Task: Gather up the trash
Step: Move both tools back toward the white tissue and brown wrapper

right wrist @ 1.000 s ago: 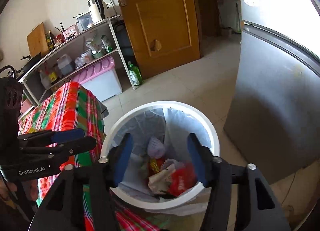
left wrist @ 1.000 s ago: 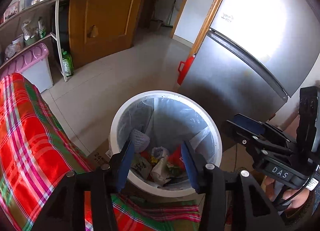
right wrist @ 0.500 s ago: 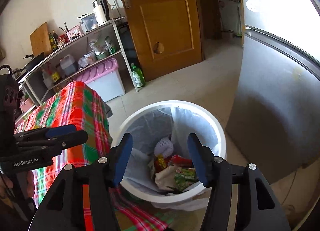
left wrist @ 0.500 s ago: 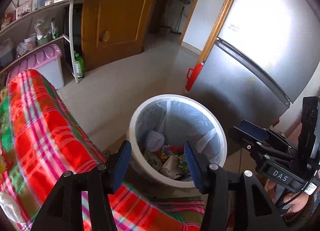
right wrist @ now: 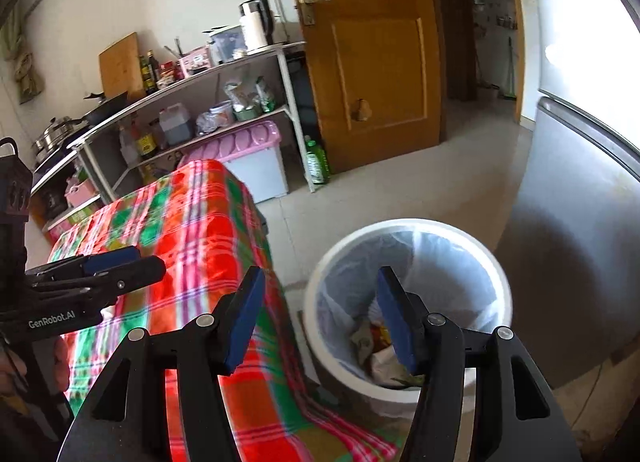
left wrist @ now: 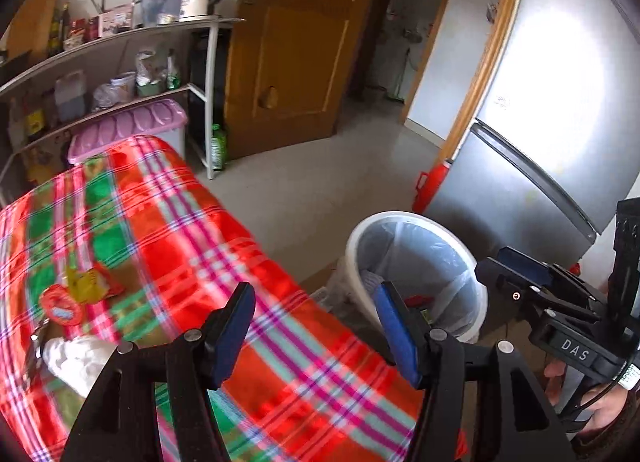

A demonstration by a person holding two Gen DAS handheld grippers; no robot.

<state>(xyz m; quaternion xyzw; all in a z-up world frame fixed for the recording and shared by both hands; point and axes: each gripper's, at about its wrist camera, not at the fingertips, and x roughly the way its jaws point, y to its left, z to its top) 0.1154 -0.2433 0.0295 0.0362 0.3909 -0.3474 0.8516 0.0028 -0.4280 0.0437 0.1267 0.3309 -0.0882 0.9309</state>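
The left claw (left wrist: 316, 326) is opening with nothing between its blue pads, above the plaid-covered counter (left wrist: 200, 238). The right claw (right wrist: 320, 314) gapes empty by the white trash bin (right wrist: 408, 302), which holds wrappers. On the counter lie a red lid (left wrist: 62, 308), a yellow wrapper (left wrist: 86, 282) and, blurred, perhaps a white tissue (left wrist: 80, 358).

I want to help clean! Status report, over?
Left gripper empty, jaws opening. Right gripper open, empty. Wrappers on tablecloth. Bin unblocked.
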